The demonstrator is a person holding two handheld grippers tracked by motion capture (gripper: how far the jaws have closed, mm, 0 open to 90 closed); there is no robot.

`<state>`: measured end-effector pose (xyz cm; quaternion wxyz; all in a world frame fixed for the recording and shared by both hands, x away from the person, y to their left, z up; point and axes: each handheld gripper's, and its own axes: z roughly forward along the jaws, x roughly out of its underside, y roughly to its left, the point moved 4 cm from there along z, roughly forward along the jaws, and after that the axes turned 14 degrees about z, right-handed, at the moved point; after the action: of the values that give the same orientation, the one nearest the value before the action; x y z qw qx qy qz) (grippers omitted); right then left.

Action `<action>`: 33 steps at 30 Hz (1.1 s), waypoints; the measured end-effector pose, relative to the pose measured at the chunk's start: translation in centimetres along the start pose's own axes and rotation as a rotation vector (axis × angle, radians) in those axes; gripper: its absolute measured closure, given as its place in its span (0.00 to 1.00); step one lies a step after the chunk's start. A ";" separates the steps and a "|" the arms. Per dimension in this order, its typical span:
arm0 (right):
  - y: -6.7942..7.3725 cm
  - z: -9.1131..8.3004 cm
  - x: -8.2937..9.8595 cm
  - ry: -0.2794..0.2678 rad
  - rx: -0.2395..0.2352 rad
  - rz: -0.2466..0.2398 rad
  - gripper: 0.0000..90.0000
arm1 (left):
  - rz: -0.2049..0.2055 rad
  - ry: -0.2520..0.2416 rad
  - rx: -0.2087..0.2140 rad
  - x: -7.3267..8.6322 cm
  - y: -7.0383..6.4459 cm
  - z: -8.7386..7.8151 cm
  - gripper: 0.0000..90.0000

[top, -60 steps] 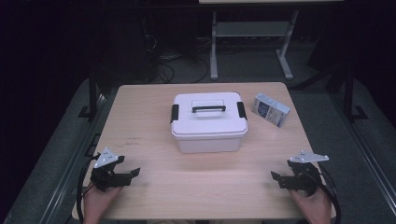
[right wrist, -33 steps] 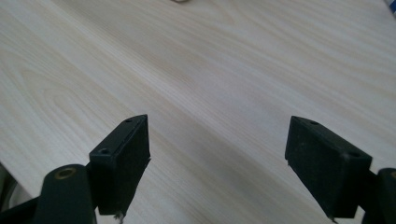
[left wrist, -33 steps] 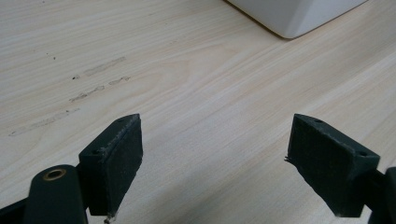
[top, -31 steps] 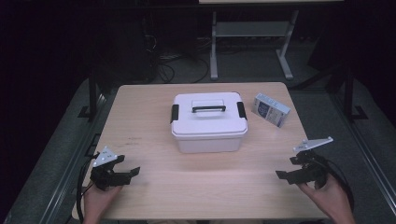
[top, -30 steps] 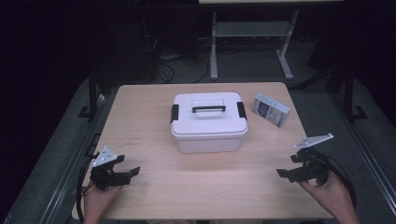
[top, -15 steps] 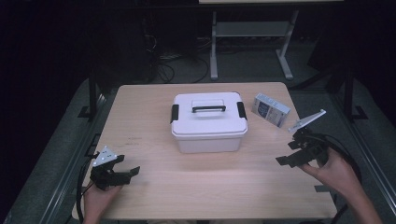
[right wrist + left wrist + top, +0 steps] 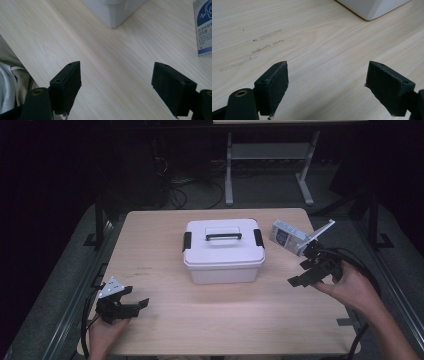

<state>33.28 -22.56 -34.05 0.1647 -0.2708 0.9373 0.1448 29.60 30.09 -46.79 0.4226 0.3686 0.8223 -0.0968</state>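
Two grippers, both jaws spread wide, holding nothing. Right gripper point(image 7: 312, 270) hovers just beside small blue-white carton point(image 7: 289, 237) at table point(image 7: 150, 240) right edge. Left gripper point(image 7: 122, 304) low near front-left corner. White rectangular plastic box point(image 7: 223, 251) w/ black handle sits center; bare woodgrain between.

The right gripper point(image 7: 306, 270) is no longer resting at the near right corner of the table point(image 7: 150, 250): it is lifted off the wood, carried forward and tilted, so its grey plate now overlaps the near end of the small blue-and-white carton point(image 7: 287, 237) in the high view. The right hand point(image 7: 350, 287) and forearm reach farther in over the table's right edge.
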 end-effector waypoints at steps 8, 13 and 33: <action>1.0 -0.6 -1.9 0.032 0.011 -0.032 0.26 | -0.008 0.000 -0.002 0.1 0.1 -0.1 0.19; 1.5 -0.7 -3.0 0.042 -0.001 -0.039 0.26 | -0.007 0.002 -0.003 0.2 0.2 -0.1 0.19; 2.9 -0.8 -6.8 0.085 -0.016 -0.088 0.25 | -0.026 -0.005 -0.006 0.3 0.4 -0.3 0.19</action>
<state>36.95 -17.34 -30.14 0.1287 -0.3191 0.9294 0.1333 29.57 30.64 -46.79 0.4246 0.3563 0.8262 -0.1009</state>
